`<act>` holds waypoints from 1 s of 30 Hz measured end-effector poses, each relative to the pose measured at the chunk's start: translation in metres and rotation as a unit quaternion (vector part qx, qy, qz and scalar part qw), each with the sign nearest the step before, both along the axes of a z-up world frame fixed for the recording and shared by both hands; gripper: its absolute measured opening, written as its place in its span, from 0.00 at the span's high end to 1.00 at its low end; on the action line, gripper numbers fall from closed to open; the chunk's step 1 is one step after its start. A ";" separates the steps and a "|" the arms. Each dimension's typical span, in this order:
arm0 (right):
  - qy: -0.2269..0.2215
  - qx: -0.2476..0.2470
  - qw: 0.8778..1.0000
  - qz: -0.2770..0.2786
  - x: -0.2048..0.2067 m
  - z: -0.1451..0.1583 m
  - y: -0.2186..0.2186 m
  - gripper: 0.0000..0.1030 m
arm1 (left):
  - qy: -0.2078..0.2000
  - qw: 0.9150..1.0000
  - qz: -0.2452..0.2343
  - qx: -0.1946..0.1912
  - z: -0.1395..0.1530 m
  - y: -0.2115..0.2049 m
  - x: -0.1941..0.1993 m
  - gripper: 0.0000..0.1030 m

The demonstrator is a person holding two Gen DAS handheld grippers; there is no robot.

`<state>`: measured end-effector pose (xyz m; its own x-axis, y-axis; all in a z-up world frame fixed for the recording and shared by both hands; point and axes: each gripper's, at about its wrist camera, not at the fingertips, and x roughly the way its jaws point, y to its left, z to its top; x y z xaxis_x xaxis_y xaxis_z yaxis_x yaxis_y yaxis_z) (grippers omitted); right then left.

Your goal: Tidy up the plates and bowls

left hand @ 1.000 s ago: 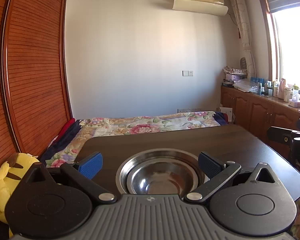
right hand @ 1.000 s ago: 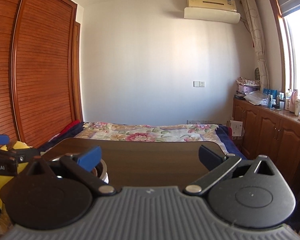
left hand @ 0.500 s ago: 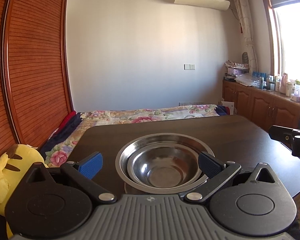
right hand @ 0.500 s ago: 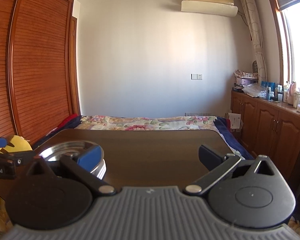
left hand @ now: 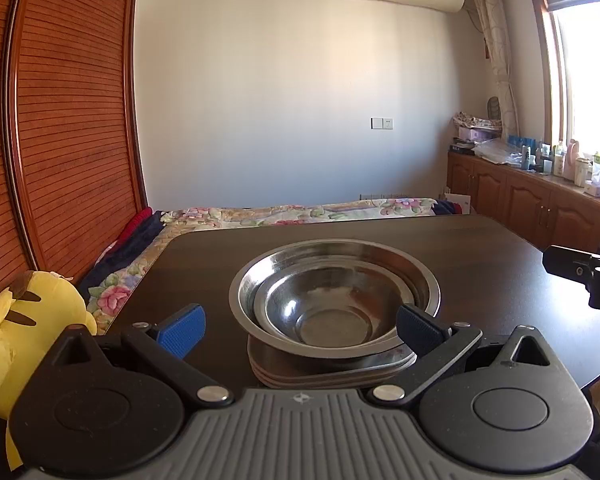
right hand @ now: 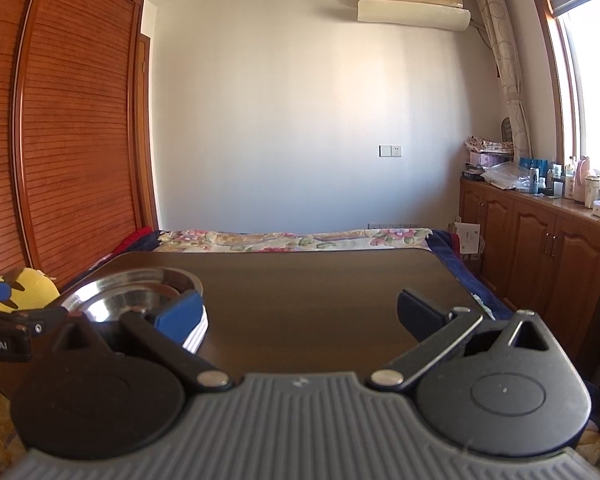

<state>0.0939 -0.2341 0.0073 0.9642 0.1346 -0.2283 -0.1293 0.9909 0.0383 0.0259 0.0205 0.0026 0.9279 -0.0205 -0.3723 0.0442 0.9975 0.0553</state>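
Two nested steel bowls (left hand: pixel 334 300) sit on a stack of flat plates (left hand: pixel 332 372) on the dark wooden table (left hand: pixel 480 272). My left gripper (left hand: pixel 300 330) is open just in front of the stack, its fingers straddling the near rim without touching it. In the right wrist view the same bowls (right hand: pixel 132 292) and plate stack (right hand: pixel 196 334) lie at the left, partly behind the blue fingertip (right hand: pixel 178 314). My right gripper (right hand: pixel 300 314) stands open over bare table with nothing between its fingers. The right gripper's tip (left hand: pixel 580 270) shows at the right edge of the left view.
A yellow plush toy (left hand: pixel 24 328) sits off the table's left edge. A bed with a floral quilt (left hand: pixel 292 212) lies beyond the far edge. Wooden cabinets (right hand: pixel 540 256) with bottles run along the right wall, and a slatted wardrobe (left hand: pixel 60 120) stands at left.
Both grippers have pulled back and risen from the table, so the bowls and the plate stack under them show more fully. Both stay open.
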 end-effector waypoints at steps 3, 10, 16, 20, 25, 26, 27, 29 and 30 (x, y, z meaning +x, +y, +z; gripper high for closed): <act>0.000 -0.002 1.000 -0.001 0.000 -0.001 0.000 0.00 | -0.001 1.000 0.000 -0.001 0.000 0.000 0.000 0.00; 0.002 -0.002 1.000 -0.004 0.001 0.000 -0.004 0.00 | 0.001 1.000 0.000 0.002 0.000 0.001 0.000 0.00; 0.004 -0.003 1.000 -0.007 0.003 -0.001 -0.003 0.00 | 0.000 1.000 0.001 0.003 0.001 0.003 0.000 0.00; 0.004 -0.002 1.000 -0.008 0.004 -0.001 -0.003 0.00 | -0.001 1.000 0.002 0.002 0.003 0.003 -0.001 0.00; 0.004 -0.002 1.000 -0.008 0.004 -0.001 -0.003 0.00 | -0.002 1.000 0.002 0.003 0.003 0.003 -0.001 0.00; 0.004 -0.001 1.000 -0.008 0.004 -0.001 -0.003 0.00 | -0.002 1.000 0.002 0.003 0.004 0.002 -0.001 0.00; 0.004 -0.002 1.000 -0.008 0.004 -0.001 -0.003 0.00 | -0.002 1.000 0.002 0.003 0.004 0.002 -0.001 0.00; 0.004 -0.002 1.000 -0.008 0.004 -0.001 -0.003 0.00 | -0.002 1.000 0.002 0.004 0.004 0.002 -0.001 0.00; 0.004 -0.002 1.000 -0.007 0.004 -0.001 -0.003 0.00 | -0.002 1.000 0.002 0.004 0.004 0.003 -0.001 0.00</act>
